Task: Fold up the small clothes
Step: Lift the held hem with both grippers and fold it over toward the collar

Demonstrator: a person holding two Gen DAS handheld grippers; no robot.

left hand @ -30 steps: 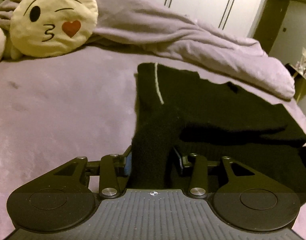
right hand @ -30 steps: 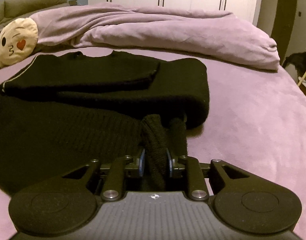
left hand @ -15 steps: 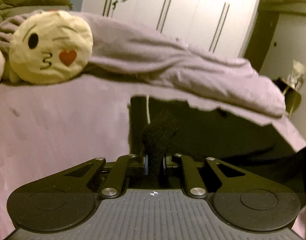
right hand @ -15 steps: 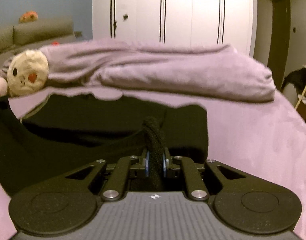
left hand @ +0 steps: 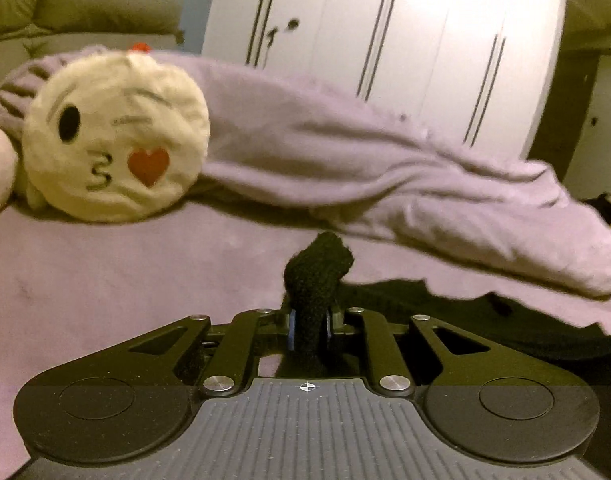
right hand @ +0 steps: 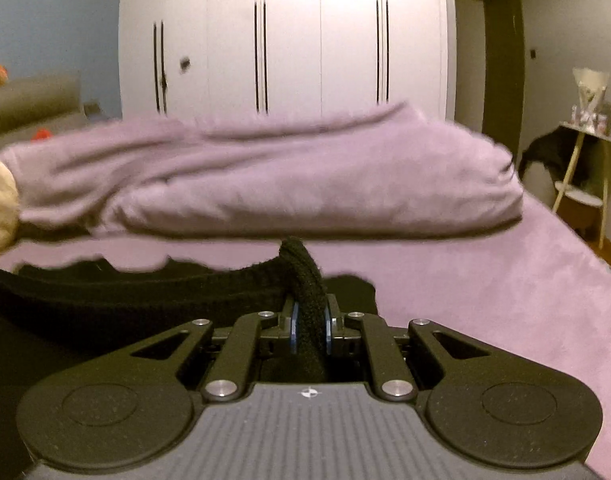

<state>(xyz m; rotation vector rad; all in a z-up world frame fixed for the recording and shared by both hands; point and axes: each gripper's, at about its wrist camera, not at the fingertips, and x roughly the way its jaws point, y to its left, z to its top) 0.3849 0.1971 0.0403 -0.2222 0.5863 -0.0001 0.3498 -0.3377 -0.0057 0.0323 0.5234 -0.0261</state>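
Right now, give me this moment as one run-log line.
step: fold | left claw: shut on black sweater | right claw: shut on black sweater | surface: purple bed | hem off bed

- Left wrist camera looks low and close across the bed (left hand: 105, 280), emoji pillow (left hand: 115, 136) upper left.
- Right wrist camera faces alike; both share the rumpled duvet (right hand: 285, 176) and white wardrobe (right hand: 285, 40).
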